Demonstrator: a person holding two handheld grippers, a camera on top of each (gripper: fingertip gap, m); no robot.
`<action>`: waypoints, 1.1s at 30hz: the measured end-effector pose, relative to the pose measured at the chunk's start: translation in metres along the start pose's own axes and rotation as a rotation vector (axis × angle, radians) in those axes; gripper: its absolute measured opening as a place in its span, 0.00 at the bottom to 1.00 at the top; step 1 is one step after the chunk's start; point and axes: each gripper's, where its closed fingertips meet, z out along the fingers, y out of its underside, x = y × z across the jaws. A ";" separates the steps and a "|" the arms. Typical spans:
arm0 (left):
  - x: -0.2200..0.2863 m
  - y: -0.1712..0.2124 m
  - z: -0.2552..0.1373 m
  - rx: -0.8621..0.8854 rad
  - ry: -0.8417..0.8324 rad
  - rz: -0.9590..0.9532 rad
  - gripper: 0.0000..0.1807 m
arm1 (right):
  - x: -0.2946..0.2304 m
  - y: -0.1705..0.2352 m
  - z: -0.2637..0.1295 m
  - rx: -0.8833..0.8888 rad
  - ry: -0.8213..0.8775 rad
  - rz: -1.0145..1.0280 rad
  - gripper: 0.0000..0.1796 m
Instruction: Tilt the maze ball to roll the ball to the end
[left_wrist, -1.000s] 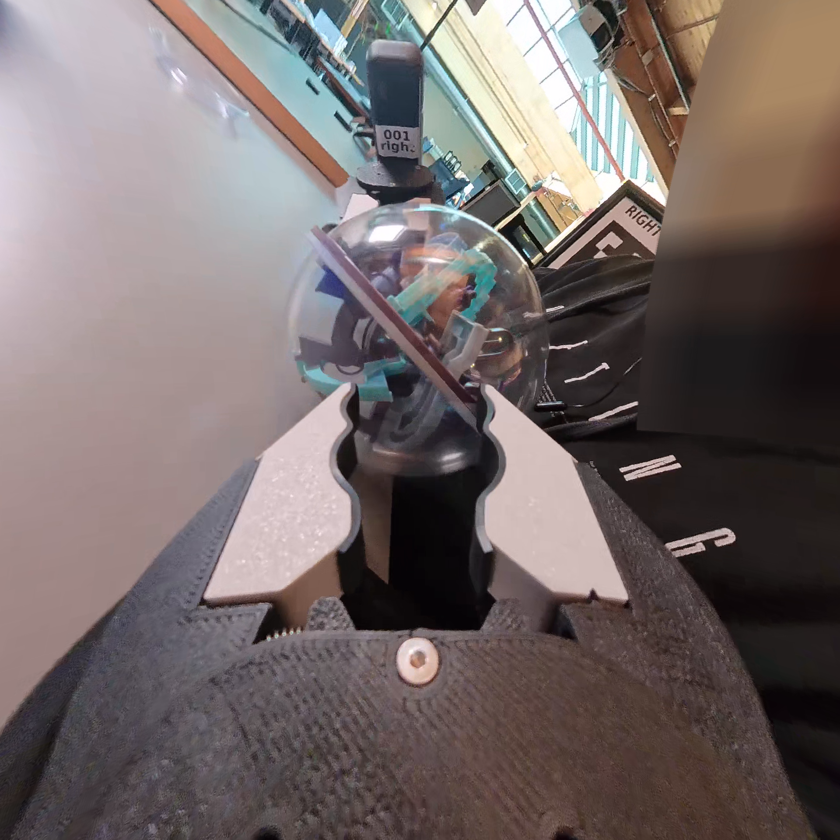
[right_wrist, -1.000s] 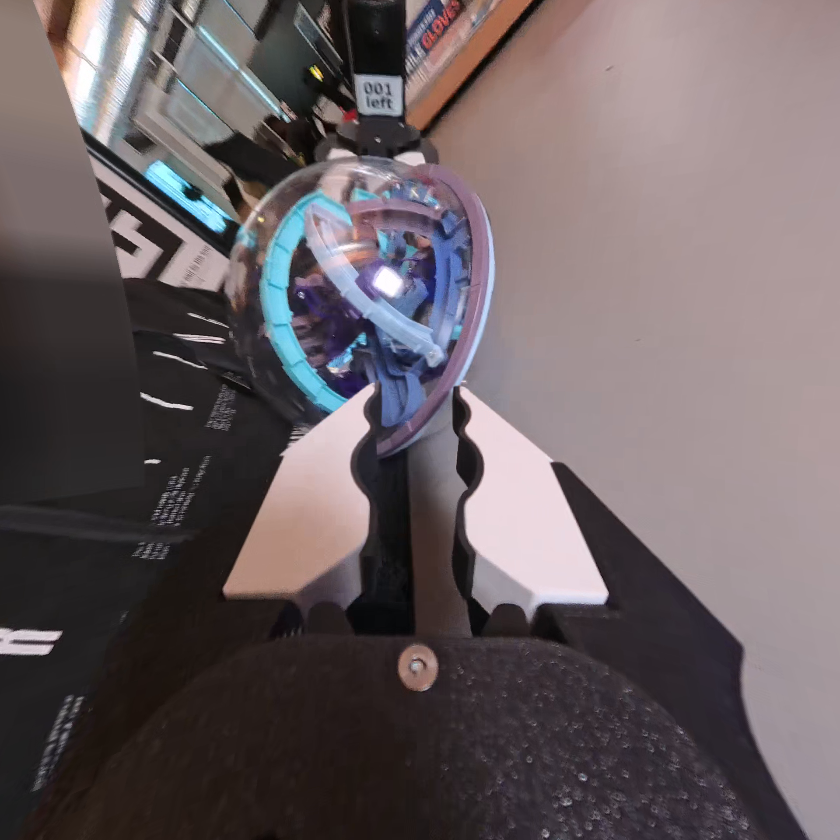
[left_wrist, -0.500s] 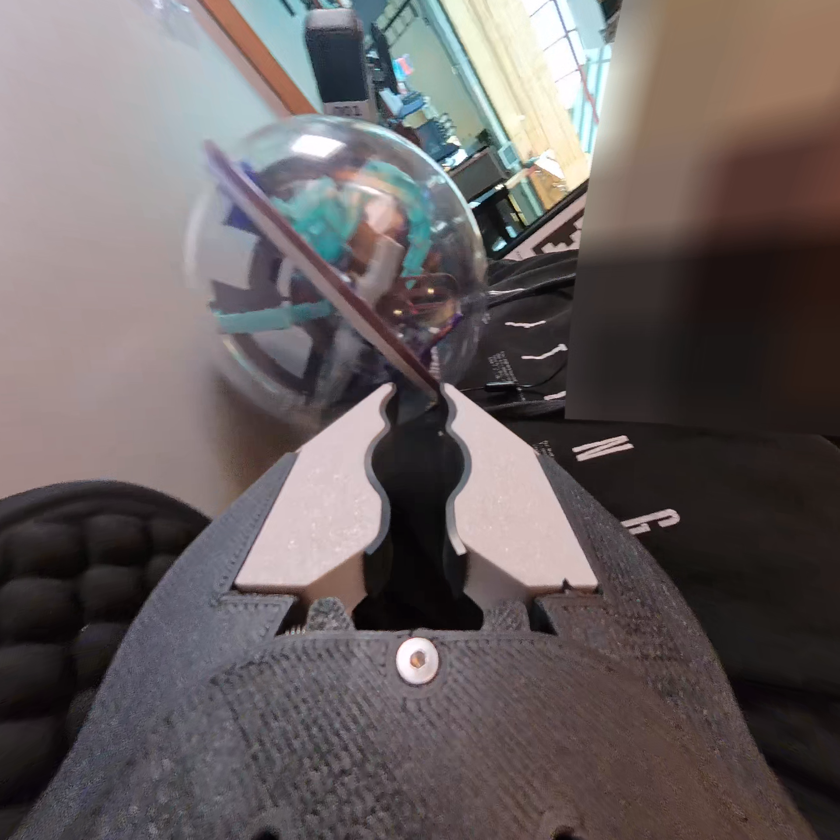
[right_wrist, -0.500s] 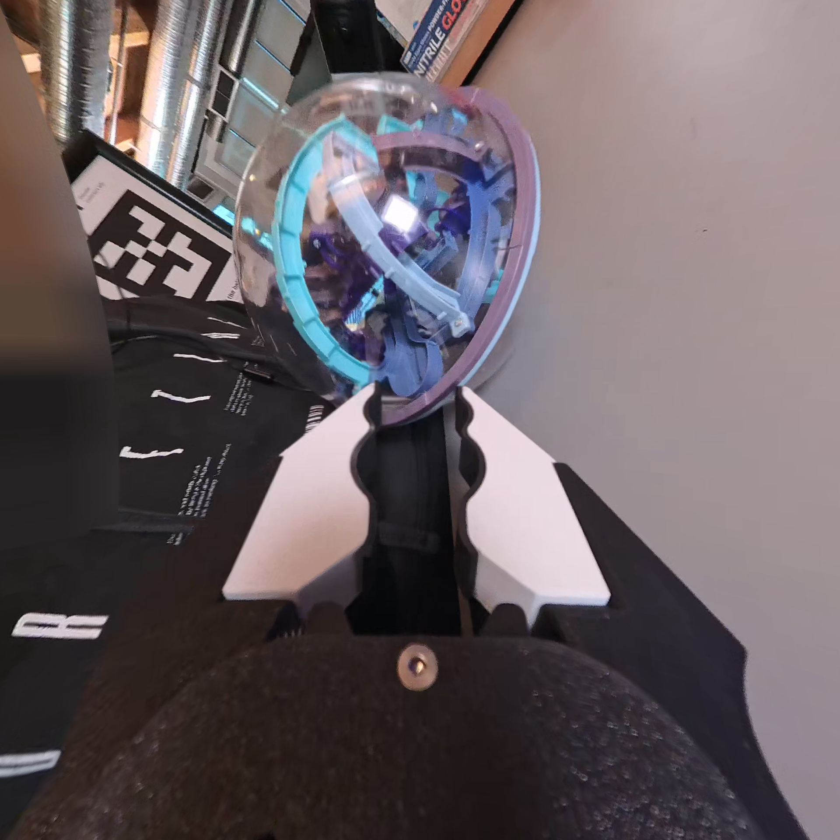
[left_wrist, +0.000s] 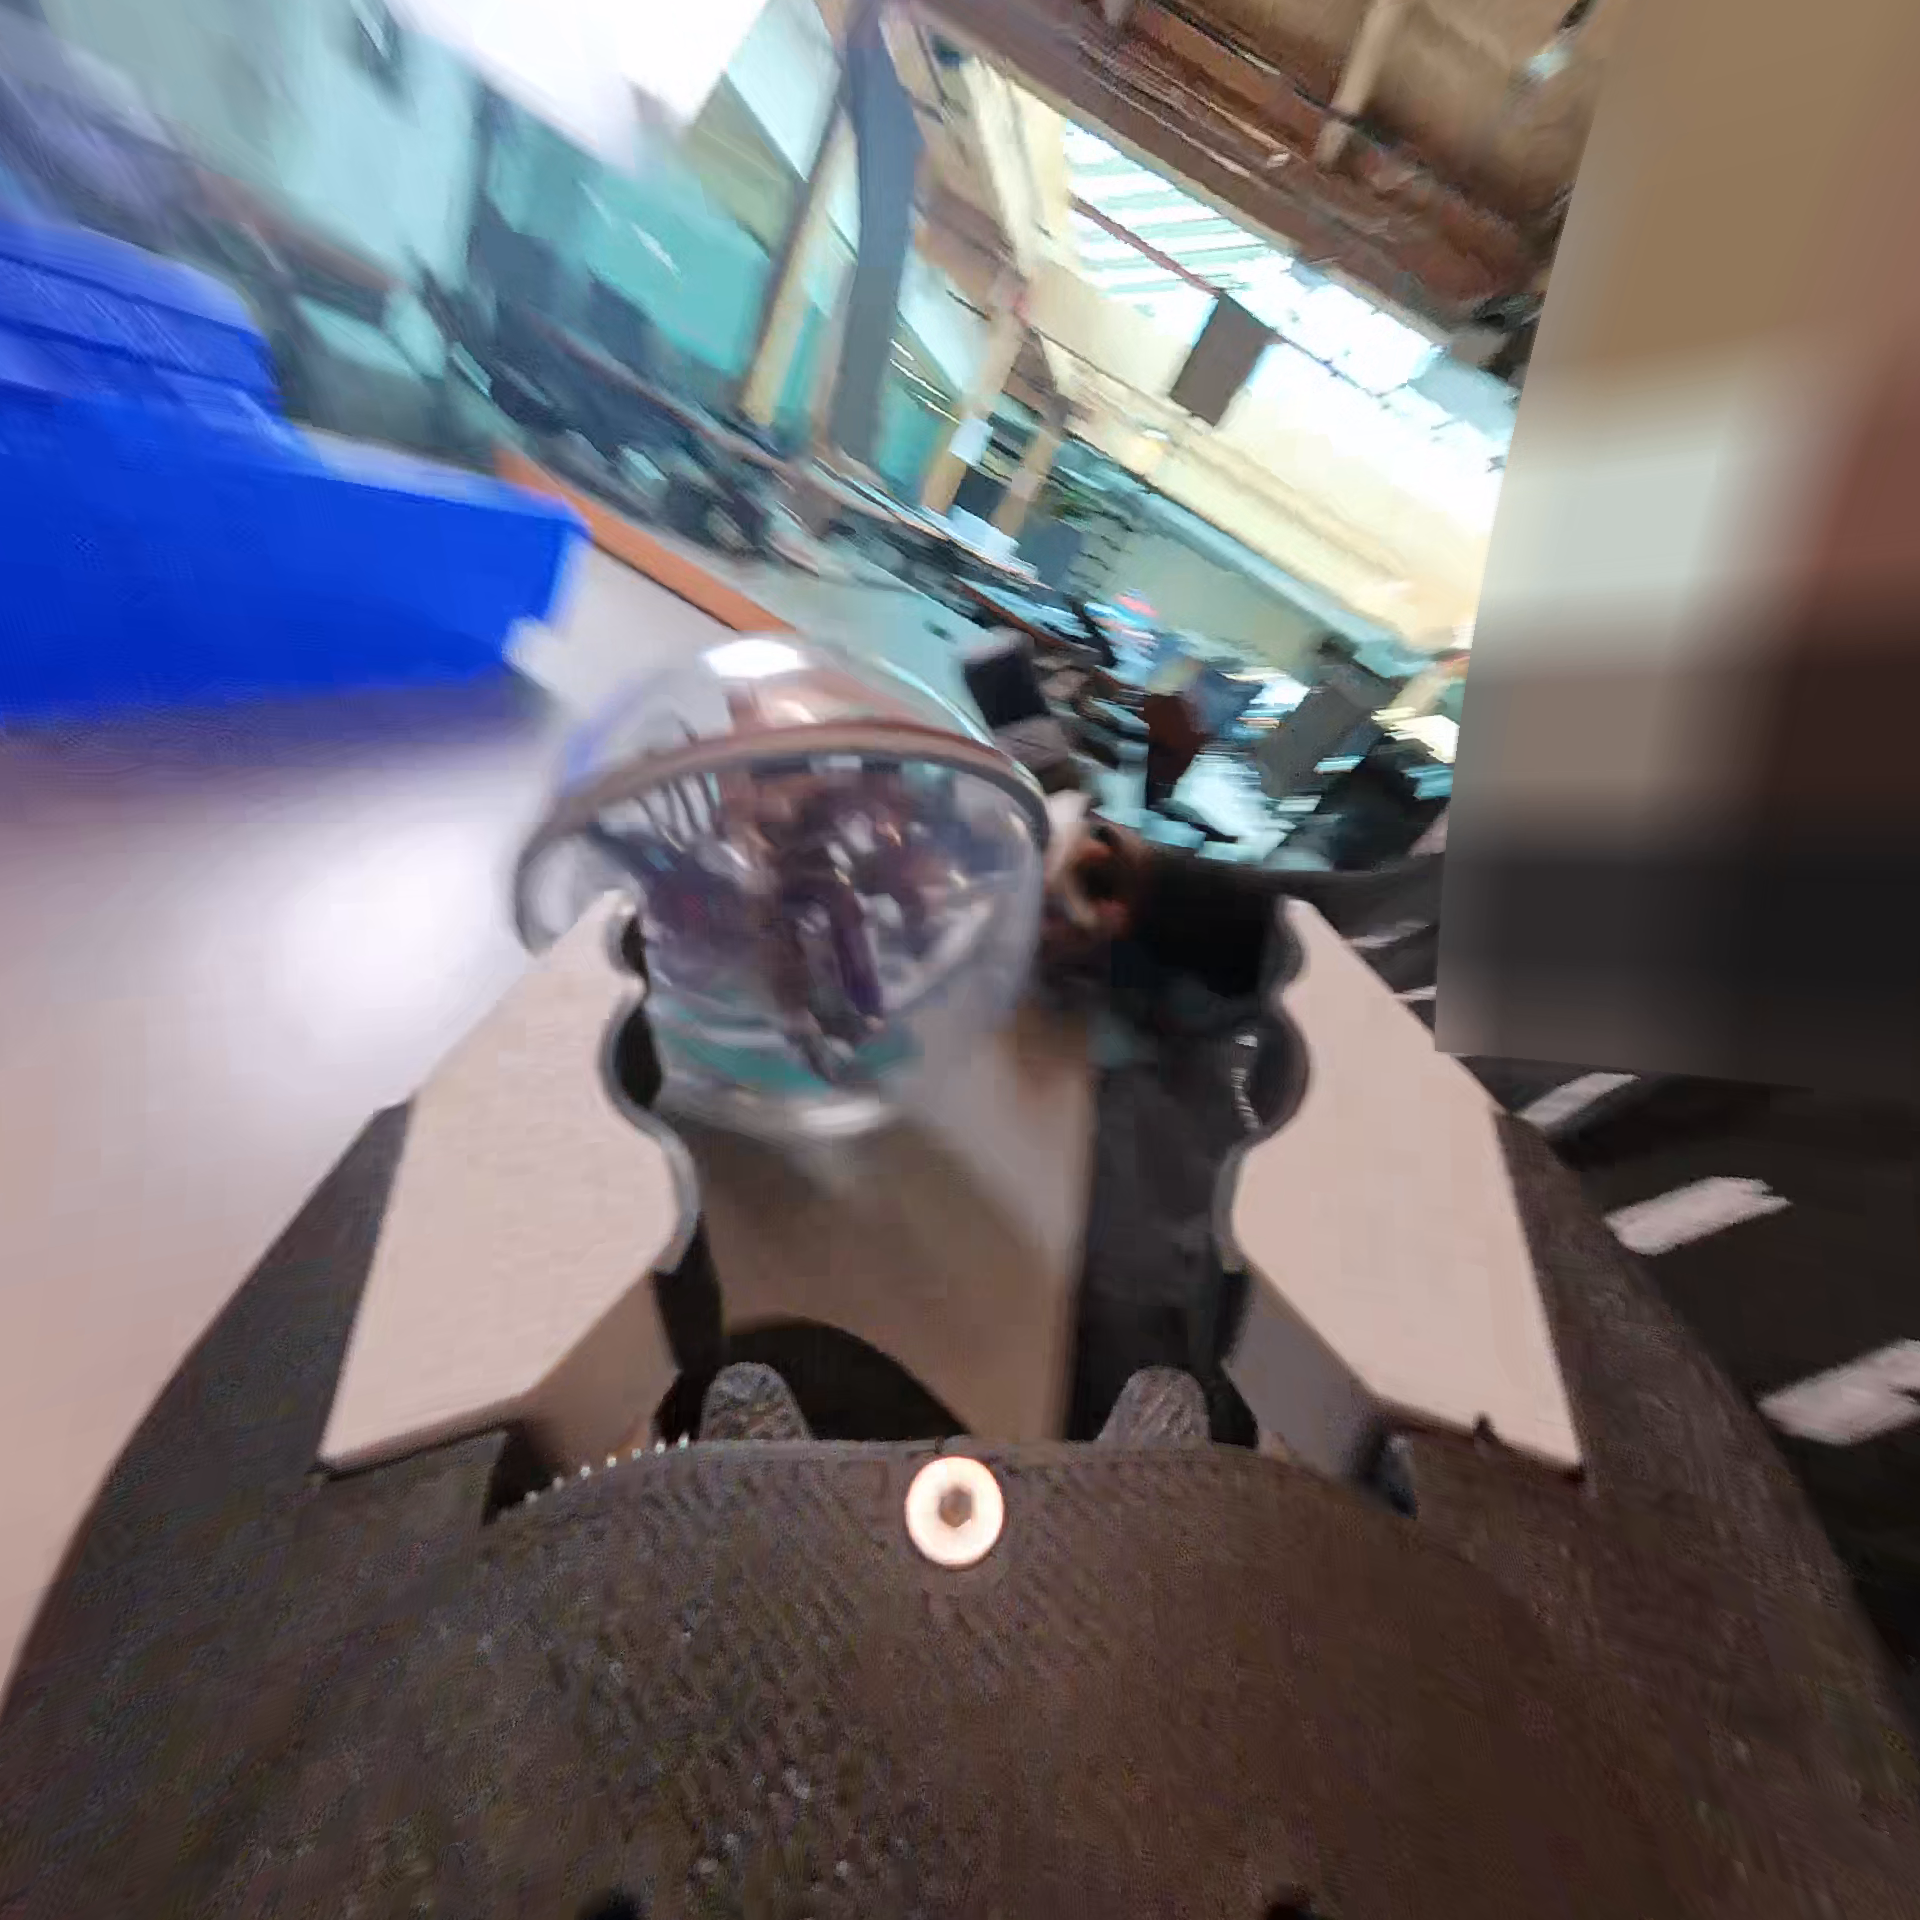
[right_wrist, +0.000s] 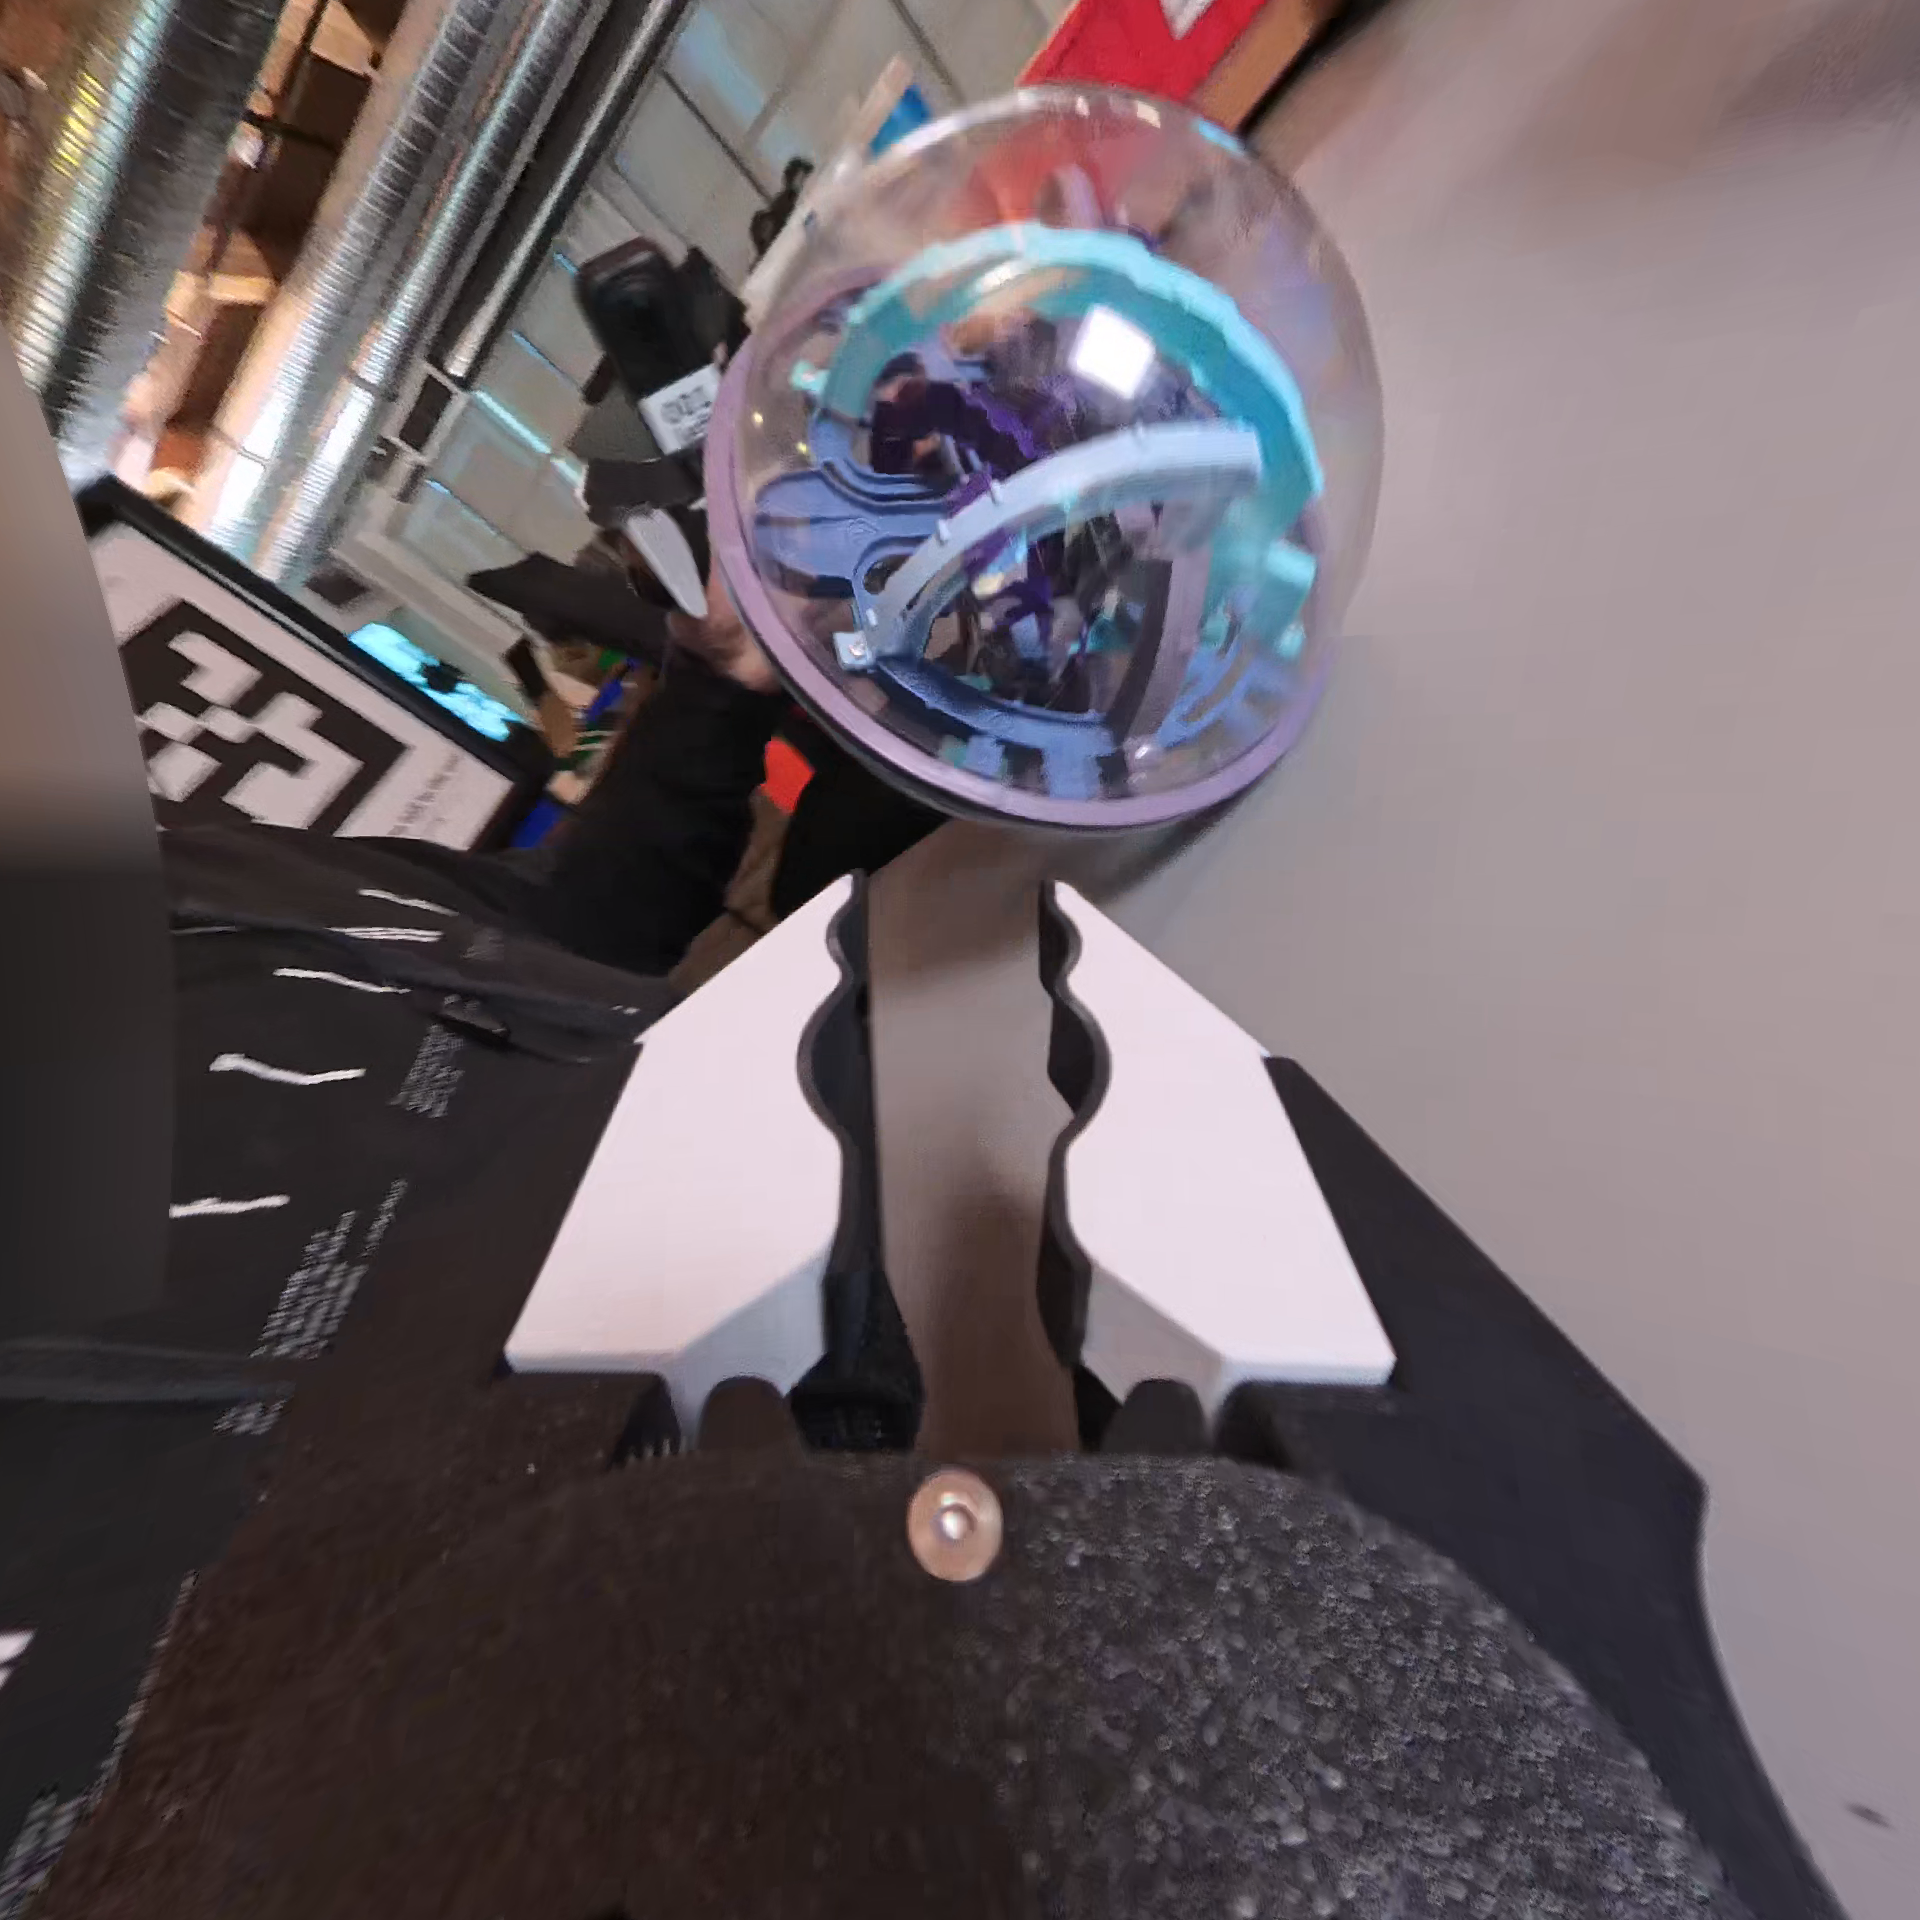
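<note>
- The maze ball (right_wrist: 1023, 457) sits just beyond the right gripper (right_wrist: 948, 899), whose fingers stand slightly apart, gripping nothing.
- The left gripper (left_wrist: 951, 935) is spread wide, the ball (left_wrist: 779, 914) against its left finger (left_wrist: 530, 1143), over the counter (left_wrist: 208, 935).

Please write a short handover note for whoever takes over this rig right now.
Left tool: jaws wide open, holding nothing. The maze ball sits by its left fingertip.
Right tool: jaws narrowly parted and empty, with the maze ball just beyond its tips.
Maze ball: gripped by neither tool, over the grey table. Motion blur hides whether it rests there.
Done: unclear, as the small ball inside cannot be made out.
Left: probably regrasp the purple rim, then tilt until the ball reaches the end.
</note>
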 end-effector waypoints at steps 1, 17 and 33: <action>-0.009 -0.013 0.001 0.043 -0.075 0.135 0.70 | 0.001 -0.009 -0.001 0.023 0.039 -0.076 0.18; -0.028 -0.091 0.077 0.246 -0.406 0.852 0.48 | -0.067 -0.117 0.060 0.149 0.142 -0.818 0.18; -0.071 -0.086 0.118 -0.158 -0.743 1.134 0.52 | -0.087 -0.112 0.141 -0.142 0.108 -0.928 0.21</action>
